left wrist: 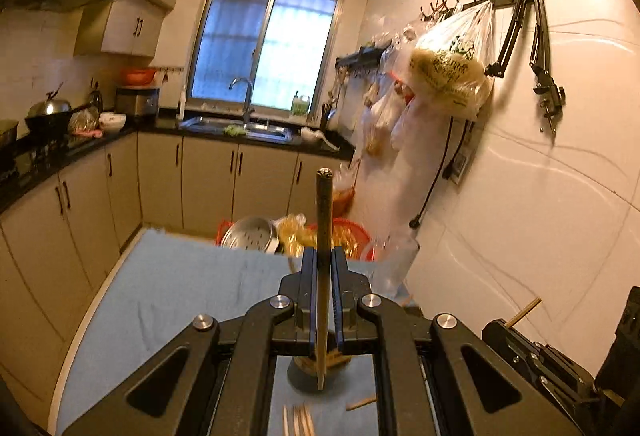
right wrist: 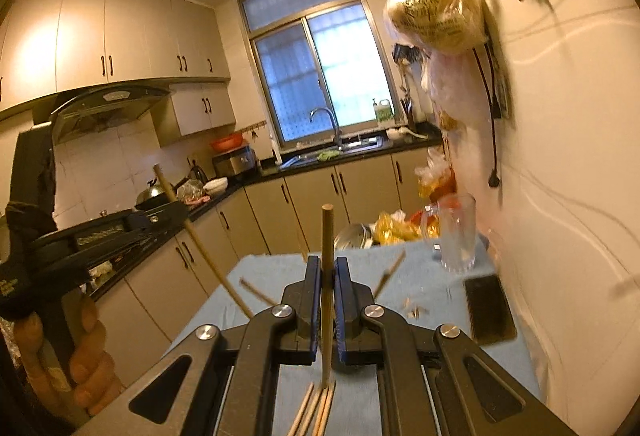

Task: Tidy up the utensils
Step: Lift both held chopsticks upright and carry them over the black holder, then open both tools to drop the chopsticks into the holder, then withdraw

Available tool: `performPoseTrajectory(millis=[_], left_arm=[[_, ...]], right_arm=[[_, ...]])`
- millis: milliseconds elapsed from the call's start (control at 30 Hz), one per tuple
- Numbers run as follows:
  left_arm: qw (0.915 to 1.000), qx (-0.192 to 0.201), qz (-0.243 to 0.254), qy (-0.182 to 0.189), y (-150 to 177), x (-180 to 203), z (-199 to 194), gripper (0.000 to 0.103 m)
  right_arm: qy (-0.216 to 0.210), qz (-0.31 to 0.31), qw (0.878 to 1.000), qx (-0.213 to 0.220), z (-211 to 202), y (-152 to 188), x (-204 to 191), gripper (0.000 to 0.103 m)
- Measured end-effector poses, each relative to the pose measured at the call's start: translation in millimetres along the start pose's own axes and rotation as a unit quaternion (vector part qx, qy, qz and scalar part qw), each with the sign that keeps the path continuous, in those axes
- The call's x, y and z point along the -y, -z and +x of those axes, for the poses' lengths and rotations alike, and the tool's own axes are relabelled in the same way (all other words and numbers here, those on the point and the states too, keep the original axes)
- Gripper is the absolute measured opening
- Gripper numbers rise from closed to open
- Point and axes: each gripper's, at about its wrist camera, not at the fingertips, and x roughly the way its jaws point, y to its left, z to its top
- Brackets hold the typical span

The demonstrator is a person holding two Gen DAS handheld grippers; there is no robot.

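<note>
blue cloth: covers the table [right wrist: 440,268], carries everything; far edge toward the sink counter, right edge along the white wall.
progress: early, by my read. Loose chopsticks lie scattered on the cloth, none visibly sorted into a holder.
glass mug: clear glass mug [right wrist: 456,236] upright at the far right corner of the table, looks empty; possible holder, cannot confirm.
phone: dark phone [right wrist: 490,310] flat near the right edge, just in front of the mug.
round holder: some round container [left wrist: 316,368] sits under the left gripper, mostly hidden; contents unclear.
left gripper: left gripper [left wrist: 323,268] jaws nearly together, clamped on one dark-tipped chopstick [left wrist: 324,220], stick upright, lifted off the cloth. In the right wrist view it is held by a hand [right wrist: 86,356], stick tilted.
right gripper: right gripper [right wrist: 328,276] jaws nearly together, pinching a pale wooden chopstick [right wrist: 327,236], upright, lower tip above the bundle.
bundle: several chopsticks [right wrist: 316,412] lying side by side at the near edge under the right gripper.
strays: single sticks [right wrist: 256,292] and [right wrist: 394,268] mid-table, apart from each other; blurred.
left to do: both held sticks need placing, then the bundle and strays gathered; most of the job, I judge.
</note>
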Motion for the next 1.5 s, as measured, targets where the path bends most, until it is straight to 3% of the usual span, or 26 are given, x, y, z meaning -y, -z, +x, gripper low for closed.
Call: performPoseTrajectory(millis=[233,433,900,1067,1133,1200,1300,1400,1433,1500], left_arm=[[0.9996,0.020,0.002,-0.019,-4,1,37,0.007],[0.9994,-0.004,-0.005,-0.033,14,-9,74,0.007],[0.9970,-0.069,-0.016,-0.029,48,-20,100,0.007],[0.9965,-0.080,-0.022,-0.011,44,-23,81,0.024],[0.9974,-0.069,-0.018,-0.008,40,-23,57,0.043],[0.9978,-0.062,-0.015,-0.018,36,-25,31,0.054],[0.9963,-0.075,-0.019,-0.037,41,-33,-1,0.058],[0.9933,-0.101,-0.026,-0.048,66,-48,-32,0.063],[0.9917,-0.110,-0.026,-0.060,82,-53,-42,0.063],[0.9861,-0.139,-0.018,-0.090,106,-59,-49,0.063]], right_arm=[[0.005,0.009,1.000,0.020,31,-21,4,0.007],[0.021,0.023,0.999,0.022,61,-13,16,0.007],[0.007,0.054,0.997,-0.054,111,32,27,0.011],[0.003,0.067,0.995,-0.067,106,31,34,0.020],[0.002,0.068,0.996,-0.061,92,26,31,0.023],[0.000,0.058,0.997,-0.050,72,21,24,0.030],[-0.017,0.047,0.998,-0.044,38,23,10,0.034],[-0.028,0.042,0.998,-0.045,6,39,-2,0.042],[-0.030,0.045,0.997,-0.045,-4,49,-4,0.049],[-0.027,0.050,0.997,-0.059,-11,66,-5,0.052]])
